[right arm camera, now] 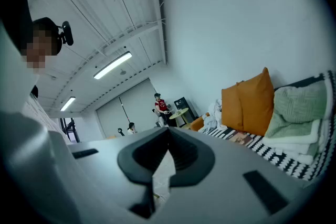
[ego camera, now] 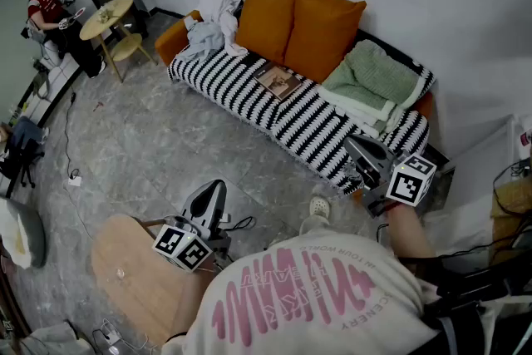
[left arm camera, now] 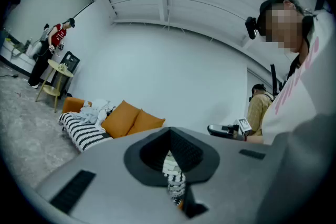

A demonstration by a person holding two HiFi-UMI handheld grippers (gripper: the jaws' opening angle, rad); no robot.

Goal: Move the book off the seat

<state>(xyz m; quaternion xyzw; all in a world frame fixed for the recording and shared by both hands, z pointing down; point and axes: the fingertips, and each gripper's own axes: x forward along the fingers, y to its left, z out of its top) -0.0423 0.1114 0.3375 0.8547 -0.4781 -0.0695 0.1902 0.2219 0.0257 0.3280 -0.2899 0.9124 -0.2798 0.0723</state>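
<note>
The book (ego camera: 278,81) lies flat on the black-and-white striped sofa seat (ego camera: 249,100), in front of two orange cushions (ego camera: 299,22); it also shows in the right gripper view (right arm camera: 239,137). My left gripper (ego camera: 213,189) hangs over the floor, well short of the sofa, jaws together and nothing in them (left arm camera: 169,131). My right gripper (ego camera: 356,147) hovers by the sofa's right front corner, to the right of the book, also shut and empty (right arm camera: 168,131).
White clothes (ego camera: 208,25) are piled at the sofa's left end and a folded green-and-white blanket (ego camera: 370,83) at its right. A wooden tabletop (ego camera: 137,270) lies under my left arm. A seated person in red (ego camera: 46,12) is by a round table (ego camera: 106,17).
</note>
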